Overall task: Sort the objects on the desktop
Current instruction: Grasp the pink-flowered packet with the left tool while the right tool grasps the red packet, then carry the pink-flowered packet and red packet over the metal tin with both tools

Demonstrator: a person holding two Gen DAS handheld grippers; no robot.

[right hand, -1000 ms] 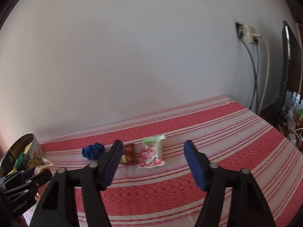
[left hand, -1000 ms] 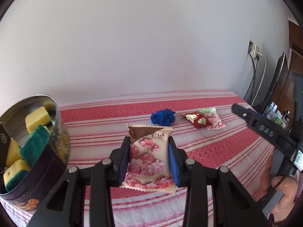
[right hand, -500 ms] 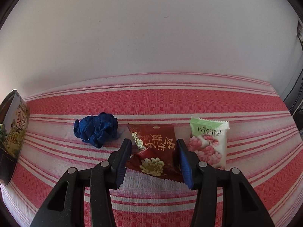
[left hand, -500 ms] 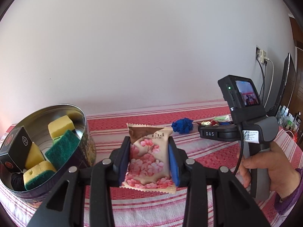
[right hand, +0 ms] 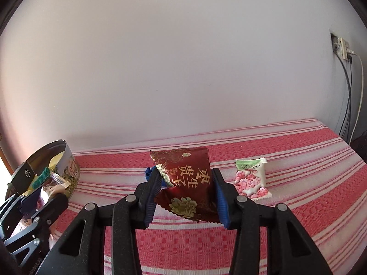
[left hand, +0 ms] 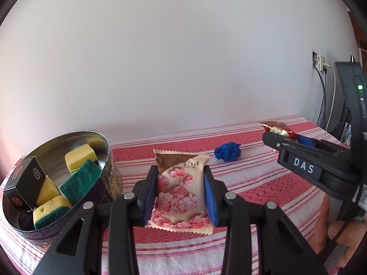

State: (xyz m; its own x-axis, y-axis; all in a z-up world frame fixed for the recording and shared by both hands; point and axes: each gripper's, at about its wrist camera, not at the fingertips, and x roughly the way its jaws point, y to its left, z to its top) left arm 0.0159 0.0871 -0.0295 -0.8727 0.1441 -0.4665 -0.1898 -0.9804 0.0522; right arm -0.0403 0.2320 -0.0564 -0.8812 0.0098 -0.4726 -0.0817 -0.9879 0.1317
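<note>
Sponges point(left hand: 79, 181) in yellow and green, plus a small black box point(left hand: 25, 185), fill the round tin point(left hand: 107, 151) at 9 o'clock from the left gripper point(left hand: 181, 194), whose jaws are clamped on a beige packet point(left hand: 181, 188) with pink blossoms, held just above the cloth. A crumpled blue ball point(left hand: 227, 151) lies at 1 o'clock from that packet. The right gripper point(right hand: 185, 197) is closing its jaws on a dark red packet point(right hand: 188, 183), which is lifted and hides most of the blue ball behind it. A green-and-pink packet point(right hand: 251, 178) lies flat at 3 o'clock. At the lower right edge of the left view, the person's hand point(left hand: 337, 231) is cut off. Something dark in the tin's bottom is hard to identify. A red-and-white striped tablecloth point(right hand: 298, 160) meets a plain pale wall point(right hand: 183, 57); cables point(right hand: 348, 105) hang from a socket point(right hand: 341, 48) at far right.
</note>
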